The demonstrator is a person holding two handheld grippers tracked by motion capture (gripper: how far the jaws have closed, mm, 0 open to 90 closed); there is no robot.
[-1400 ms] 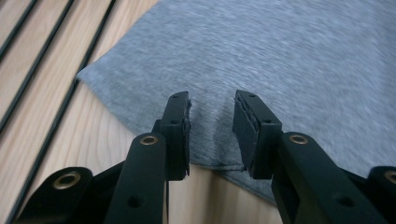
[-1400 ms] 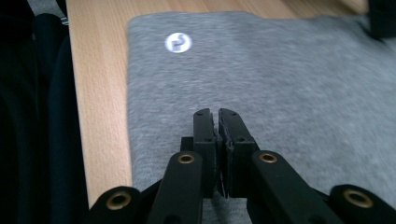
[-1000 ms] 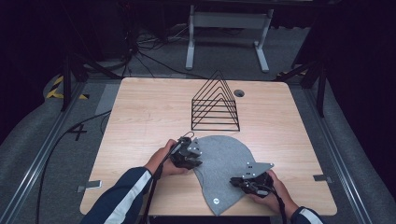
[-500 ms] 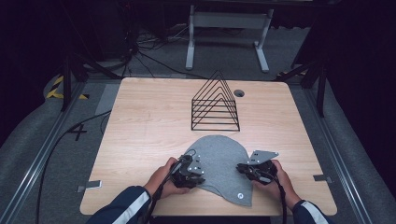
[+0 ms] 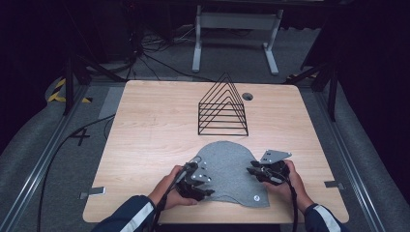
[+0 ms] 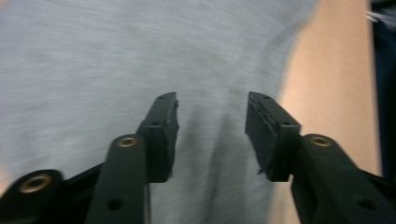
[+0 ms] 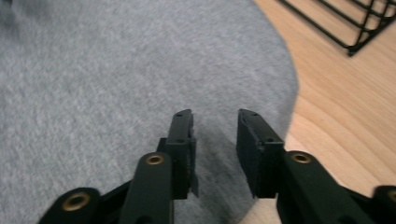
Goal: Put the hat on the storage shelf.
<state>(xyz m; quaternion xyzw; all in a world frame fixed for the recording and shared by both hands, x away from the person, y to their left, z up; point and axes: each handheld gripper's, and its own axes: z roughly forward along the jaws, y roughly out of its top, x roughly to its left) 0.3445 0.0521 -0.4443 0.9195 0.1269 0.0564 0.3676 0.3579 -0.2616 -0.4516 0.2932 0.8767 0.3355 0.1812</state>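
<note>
Cloth (image 5: 227, 166): grey, flat on the near part of the table (image 5: 154, 130), in front of the wire rack (image 5: 223, 108).
Left gripper (image 6: 212, 123): over the cloth's left edge, jaws just opened, gap empty.
Right gripper (image 7: 215, 135): over the cloth's right edge, jaws just opened, narrower gap, gripping nothing.

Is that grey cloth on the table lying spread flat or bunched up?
Spread flat: the grey cloth lies smooth on the table, with no visible folds or bunching.
</note>
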